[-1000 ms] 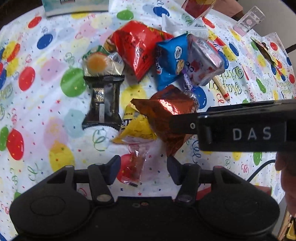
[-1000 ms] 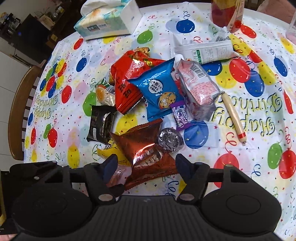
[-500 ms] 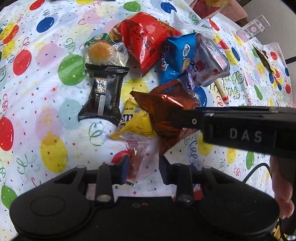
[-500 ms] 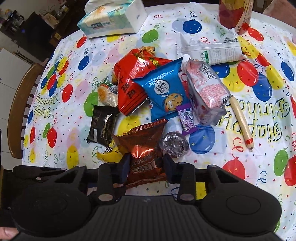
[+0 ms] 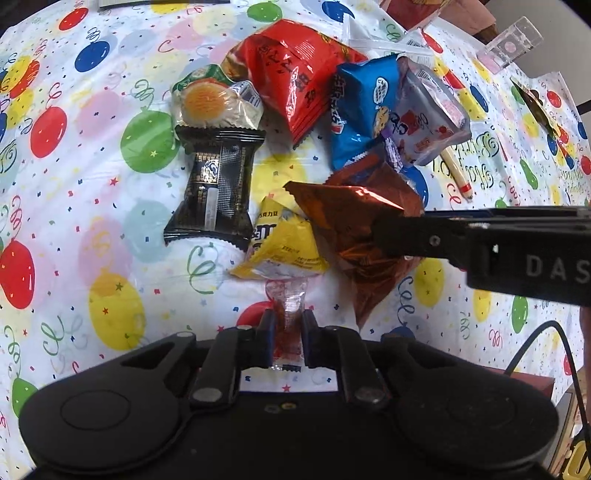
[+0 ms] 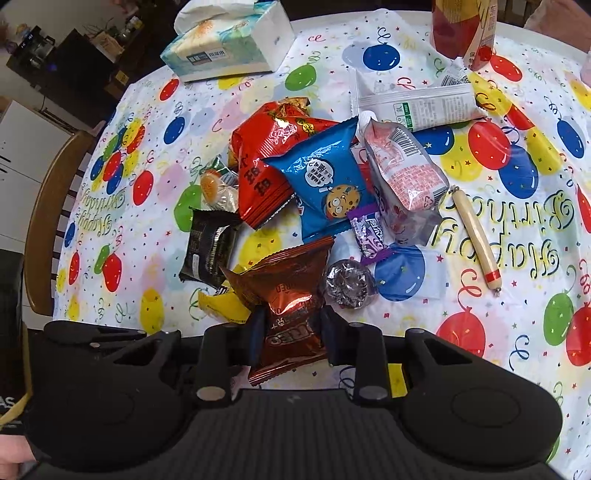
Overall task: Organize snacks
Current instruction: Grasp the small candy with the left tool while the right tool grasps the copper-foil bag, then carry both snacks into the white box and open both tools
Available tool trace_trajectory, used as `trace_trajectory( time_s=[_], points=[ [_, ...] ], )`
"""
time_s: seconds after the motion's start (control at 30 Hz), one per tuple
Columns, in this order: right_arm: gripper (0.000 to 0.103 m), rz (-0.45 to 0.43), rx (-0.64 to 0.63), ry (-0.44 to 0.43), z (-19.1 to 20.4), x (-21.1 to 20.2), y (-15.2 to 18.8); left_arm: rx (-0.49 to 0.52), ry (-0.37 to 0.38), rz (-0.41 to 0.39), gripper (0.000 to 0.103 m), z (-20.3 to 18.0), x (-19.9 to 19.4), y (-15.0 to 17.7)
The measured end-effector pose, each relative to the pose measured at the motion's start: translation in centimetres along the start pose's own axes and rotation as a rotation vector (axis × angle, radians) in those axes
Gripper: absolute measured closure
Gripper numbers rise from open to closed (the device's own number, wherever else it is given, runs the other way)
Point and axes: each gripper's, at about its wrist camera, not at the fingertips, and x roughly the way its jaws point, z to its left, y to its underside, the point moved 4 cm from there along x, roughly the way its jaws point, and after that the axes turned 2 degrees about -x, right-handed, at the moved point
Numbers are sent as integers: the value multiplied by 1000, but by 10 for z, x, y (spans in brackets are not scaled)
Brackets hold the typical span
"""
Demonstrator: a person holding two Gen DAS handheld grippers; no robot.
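Nearest, two hand-held grippers are seen low over the worktop (image 6: 480, 325), which is covered by a balloon-printed cloth. The left hand-held gripper (image 5: 284, 341) is clamped on one small clear-and-red candy wrapper (image 5: 290, 325), whose far end is tucked under one yellow chocolate pouch (image 5: 284, 247). The right hand-held gripper (image 6: 291, 336) is clamped on the near end of one copper-brown cookie bag (image 6: 286, 295); in the left wrist view its dark finger is seen pressed into the side of that bag.

Just beyond, one silver foil ball (image 6: 347, 282) is seen beside the brown bag, and one black wrapped cake (image 5: 218, 188) lies to the left of the yellow pouch. One purple candy wrapper (image 6: 371, 234) lies between the foil ball and the larger bags.

Farther on, a cluster is formed by one pastry in a clear packet (image 5: 210, 101), one red snack bag (image 6: 269, 162), one blue cookie bag (image 6: 325, 184) overlapping the red one, and one pink-and-white pouch (image 6: 406, 177). One sausage stick (image 6: 476, 240) lies apart to the right.

At the far side, one white flat packet (image 6: 417, 107), one tissue box (image 6: 229, 44) and one red carton (image 6: 461, 29) are seen. One wooden chair back (image 6: 48, 221) is visible past the left edge.
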Motion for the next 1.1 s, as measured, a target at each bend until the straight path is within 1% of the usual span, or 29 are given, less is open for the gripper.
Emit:
trace_trajectory(
  time_s=[0.3, 0.6, 0.93, 1.1],
  points=[
    [72, -67, 25, -17, -2, -41, 10, -24, 28, -59, 97, 0, -26, 1],
    [72, -143, 42, -26, 1, -89, 28, -20, 58, -125, 97, -3, -66, 10],
    [72, -195, 18, -29, 23, -134, 62, 8, 90, -208, 97, -5, -118, 34],
    [72, -209, 4, -29, 35, -151, 82, 32, 115, -232, 97, -8, -140, 53]
  ],
)
